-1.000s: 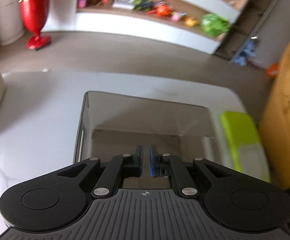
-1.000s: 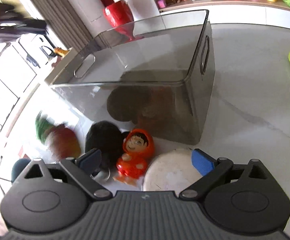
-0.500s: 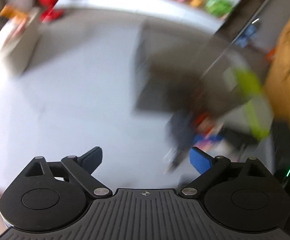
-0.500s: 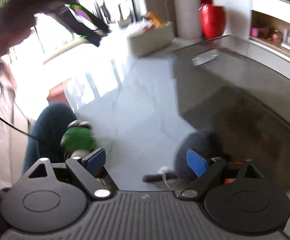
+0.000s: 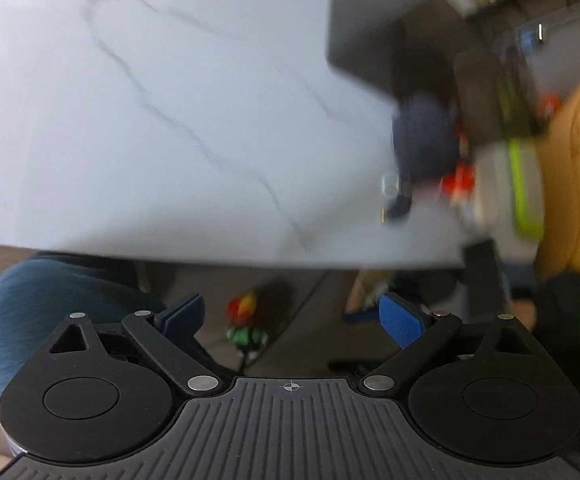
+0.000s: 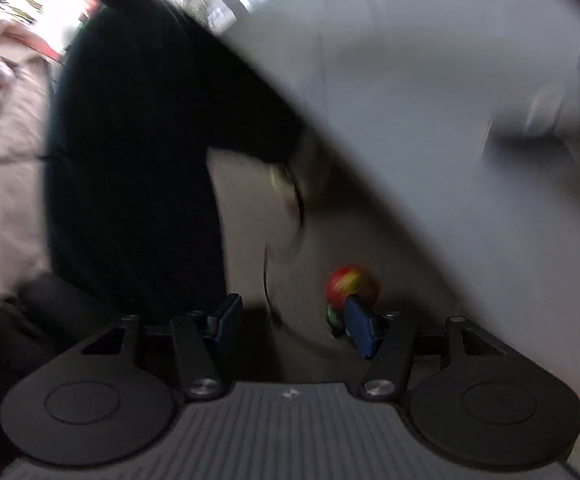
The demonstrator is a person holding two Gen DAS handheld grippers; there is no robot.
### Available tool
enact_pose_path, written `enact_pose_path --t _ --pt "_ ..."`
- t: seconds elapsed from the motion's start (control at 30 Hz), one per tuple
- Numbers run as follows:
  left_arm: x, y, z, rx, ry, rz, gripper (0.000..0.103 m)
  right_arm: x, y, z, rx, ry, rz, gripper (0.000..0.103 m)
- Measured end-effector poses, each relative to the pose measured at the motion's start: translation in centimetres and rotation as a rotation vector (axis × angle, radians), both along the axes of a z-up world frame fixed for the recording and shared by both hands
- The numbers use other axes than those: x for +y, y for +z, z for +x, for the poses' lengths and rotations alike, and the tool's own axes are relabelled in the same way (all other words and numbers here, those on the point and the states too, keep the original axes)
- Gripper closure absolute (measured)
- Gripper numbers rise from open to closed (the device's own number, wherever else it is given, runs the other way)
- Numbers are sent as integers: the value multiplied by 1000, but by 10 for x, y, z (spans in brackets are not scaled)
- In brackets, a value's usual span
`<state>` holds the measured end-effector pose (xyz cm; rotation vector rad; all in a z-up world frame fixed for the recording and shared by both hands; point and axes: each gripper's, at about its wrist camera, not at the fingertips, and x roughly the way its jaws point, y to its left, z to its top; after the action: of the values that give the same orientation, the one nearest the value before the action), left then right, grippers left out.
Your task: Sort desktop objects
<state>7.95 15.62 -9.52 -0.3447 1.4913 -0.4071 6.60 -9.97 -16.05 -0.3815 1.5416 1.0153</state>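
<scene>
Marble tabletop [image 5: 170, 120] is blurred, so the red-yellow toy [image 6: 350, 282] below should be lined up slowly between the right gripper [image 6: 290, 322]'s parted jaws, left gripper [image 5: 292, 316] also held apart.

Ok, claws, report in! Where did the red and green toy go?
Left claw open, empty. Right claw open, empty. Red and green toy down on the floor, below the table edge. Views blurred; nothing visibly blocking it.
</scene>
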Motion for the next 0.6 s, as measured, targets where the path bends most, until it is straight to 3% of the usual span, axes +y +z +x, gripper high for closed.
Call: enact_pose_path --t 0.1,0.2,0.3,0.37,0.43,0.5,0.6 --pt "-22 -18 -13 48 -77 65 5 15 -49 -16 -11 74 -85 43" --pt "-27 -34 -21 74 -77 134 5 32 -102 -23 -17 158 -172 43" --pt "-28 -28 -20 35 -58 131 5 46 -163 -18 63 130 -276 45" --pt "-26 -19 -17 2 -52 112 5 49 -189 -22 61 105 -325 45" --pt "-17 -13 -13 -13 -19 109 5 51 -204 -41 -53 216 -336 43" --pt "-6 -12 -8 -12 26 110 4 49 -213 -70 -243 413 -309 34" --pt "4 -14 0 4 87 94 4 46 -232 -108 -493 717 -240 30"
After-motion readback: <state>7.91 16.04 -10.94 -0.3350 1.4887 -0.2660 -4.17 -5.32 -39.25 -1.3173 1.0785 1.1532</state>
